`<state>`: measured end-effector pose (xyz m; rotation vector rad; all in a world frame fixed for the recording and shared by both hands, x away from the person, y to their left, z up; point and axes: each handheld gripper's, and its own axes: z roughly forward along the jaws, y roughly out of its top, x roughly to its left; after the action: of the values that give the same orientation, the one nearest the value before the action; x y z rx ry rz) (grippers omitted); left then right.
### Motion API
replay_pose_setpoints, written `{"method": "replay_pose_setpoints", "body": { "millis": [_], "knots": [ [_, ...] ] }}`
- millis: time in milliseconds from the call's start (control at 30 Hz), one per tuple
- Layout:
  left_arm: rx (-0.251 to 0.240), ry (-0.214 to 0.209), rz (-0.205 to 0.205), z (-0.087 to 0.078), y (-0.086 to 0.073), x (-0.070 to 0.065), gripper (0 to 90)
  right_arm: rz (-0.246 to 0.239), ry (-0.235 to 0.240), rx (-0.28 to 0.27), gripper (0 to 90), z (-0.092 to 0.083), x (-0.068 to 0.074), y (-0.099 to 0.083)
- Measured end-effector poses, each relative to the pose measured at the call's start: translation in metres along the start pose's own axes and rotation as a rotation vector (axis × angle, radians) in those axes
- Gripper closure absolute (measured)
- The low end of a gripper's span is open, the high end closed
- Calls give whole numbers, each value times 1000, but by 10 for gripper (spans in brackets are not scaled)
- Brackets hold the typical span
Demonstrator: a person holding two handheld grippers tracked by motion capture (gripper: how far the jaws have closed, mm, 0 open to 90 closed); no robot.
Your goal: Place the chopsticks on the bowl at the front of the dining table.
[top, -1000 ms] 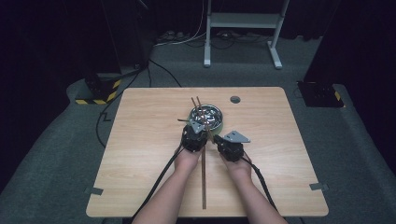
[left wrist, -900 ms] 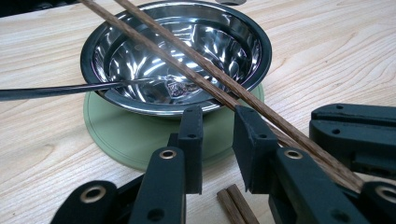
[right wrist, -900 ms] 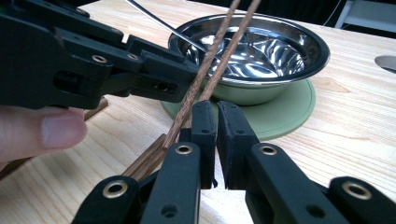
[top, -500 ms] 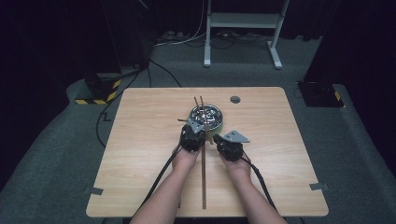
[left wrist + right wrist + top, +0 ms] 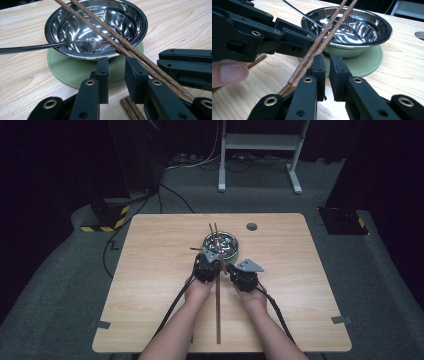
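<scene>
A steel bowl (image 5: 227, 241) (image 5: 75, 25) (image 5: 362, 32) stands on a round green mat (image 5: 70, 70) (image 5: 367, 65) at the table's middle. A dark utensil handle (image 5: 25, 48) (image 5: 299, 12) leans out of it. Two wooden chopsticks (image 5: 215, 232) (image 5: 105, 32) (image 5: 329, 27) rest on the rim, sloping down between my grippers. A second wooden pair (image 5: 218, 310) (image 5: 130, 108) lies flat toward the person. My left gripper (image 5: 209, 255) (image 5: 116, 62) and right gripper (image 5: 228, 266) (image 5: 327, 58) flank the sloping pair, jaws nearly together and empty.
A small dark disc (image 5: 251, 226) lies on the table (image 5: 150, 285) behind the bowl to the right. Cables trail back from both grippers along the forearms. A white stand (image 5: 257, 145) and a yellow-striped block (image 5: 107, 220) sit on the floor beyond the table.
</scene>
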<state>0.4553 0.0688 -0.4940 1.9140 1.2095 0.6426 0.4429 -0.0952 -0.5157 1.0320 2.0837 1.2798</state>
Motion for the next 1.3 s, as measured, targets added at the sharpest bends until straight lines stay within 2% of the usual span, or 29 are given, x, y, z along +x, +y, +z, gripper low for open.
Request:
{"method": "replay_pose_setpoints", "body": {
  "millis": [233,833,1300],
  "knots": [
    [-9,-2,-11,0,0,-2,731,-3,5,0,826,0,3,0],
    [4,2,7,-1,0,1,730,-9,18,1,824,0,6,1],
    [11,4,15,-4,1,5,730,-37,30,-4,821,1,11,2]
  ]
}}
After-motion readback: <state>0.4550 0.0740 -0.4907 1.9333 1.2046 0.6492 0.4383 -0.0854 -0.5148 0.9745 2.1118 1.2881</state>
